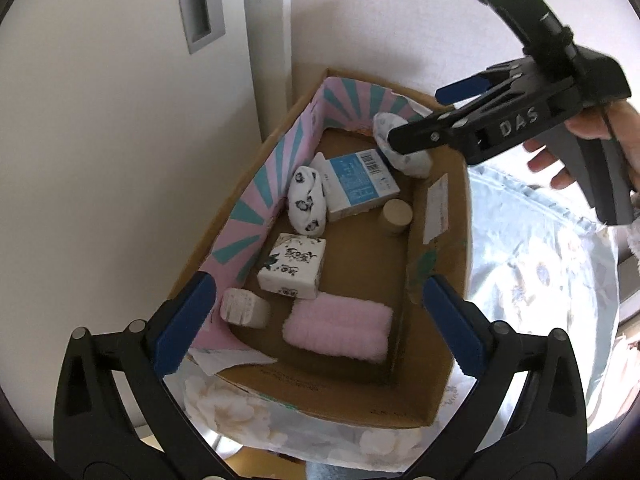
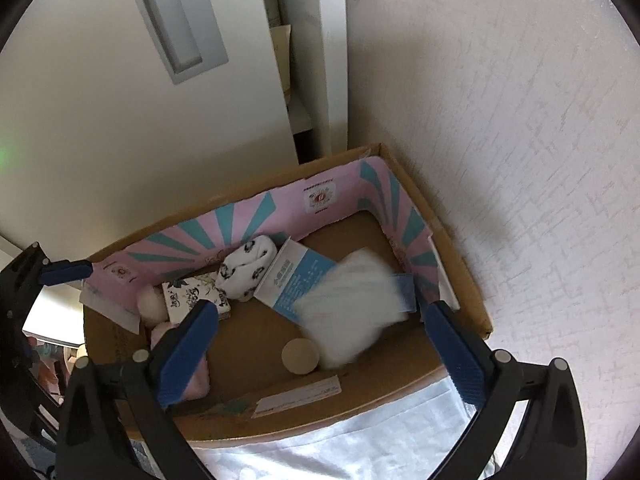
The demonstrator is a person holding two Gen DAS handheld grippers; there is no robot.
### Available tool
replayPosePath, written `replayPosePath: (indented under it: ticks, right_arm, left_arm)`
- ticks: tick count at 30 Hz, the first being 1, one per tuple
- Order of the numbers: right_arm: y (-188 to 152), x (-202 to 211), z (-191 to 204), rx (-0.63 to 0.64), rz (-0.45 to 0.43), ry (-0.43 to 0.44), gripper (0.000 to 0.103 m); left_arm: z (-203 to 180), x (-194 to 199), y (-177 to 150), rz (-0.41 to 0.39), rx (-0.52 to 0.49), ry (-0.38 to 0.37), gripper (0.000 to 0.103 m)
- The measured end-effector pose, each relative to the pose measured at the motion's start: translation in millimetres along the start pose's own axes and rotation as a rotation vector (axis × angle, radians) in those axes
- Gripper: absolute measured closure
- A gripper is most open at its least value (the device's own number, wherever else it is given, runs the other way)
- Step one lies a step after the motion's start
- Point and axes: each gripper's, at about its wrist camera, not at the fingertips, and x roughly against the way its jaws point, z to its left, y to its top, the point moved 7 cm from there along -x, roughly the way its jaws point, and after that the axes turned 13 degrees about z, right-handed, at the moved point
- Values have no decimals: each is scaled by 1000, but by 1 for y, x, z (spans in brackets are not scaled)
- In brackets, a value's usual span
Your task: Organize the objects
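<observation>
A cardboard box [image 1: 436,264] with a pink and teal liner holds a blue-and-white carton [image 1: 360,184], a white panda-print sock roll [image 1: 306,202], a tissue pack [image 1: 292,266], a pink fluffy cloth [image 1: 340,330], a white ribbed piece [image 1: 244,307] and a beige cylinder [image 1: 397,214]. A white patterned bundle [image 2: 348,304] is blurred in mid-air between my right gripper's [image 2: 316,344] open fingers, over the carton [image 2: 296,280]. It also shows in the left wrist view [image 1: 404,152]. My left gripper [image 1: 316,332] is open and empty above the box's near end.
The box [image 2: 460,248] stands in a corner against a textured white wall [image 2: 500,120] and a white sliding door [image 1: 120,140]. It rests on floral, pale blue bedding [image 1: 540,280].
</observation>
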Motion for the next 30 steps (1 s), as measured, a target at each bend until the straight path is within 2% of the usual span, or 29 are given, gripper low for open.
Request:
replayPosePath:
  ticks: [10, 16, 19, 23, 30]
  right_arm:
    - [5, -3, 20, -4, 9, -22, 0]
    - [2, 23, 33, -38, -15, -4, 0]
    - [-6, 58, 32, -94, -60, -31, 1]
    - [-26, 106, 26, -230, -129, -94, 1]
    - [-88, 173, 12, -524, -220, -203, 1]
  left_arm:
    - [5, 19, -6, -10, 1, -28, 0]
    - [2, 61, 9, -30, -35, -54, 0]
    - [-5, 94, 26, -78, -79, -65, 0]
    - [-15, 127, 45, -124, -125, -79, 0]
    - [-43, 153, 63, -158, -198, -115, 0]
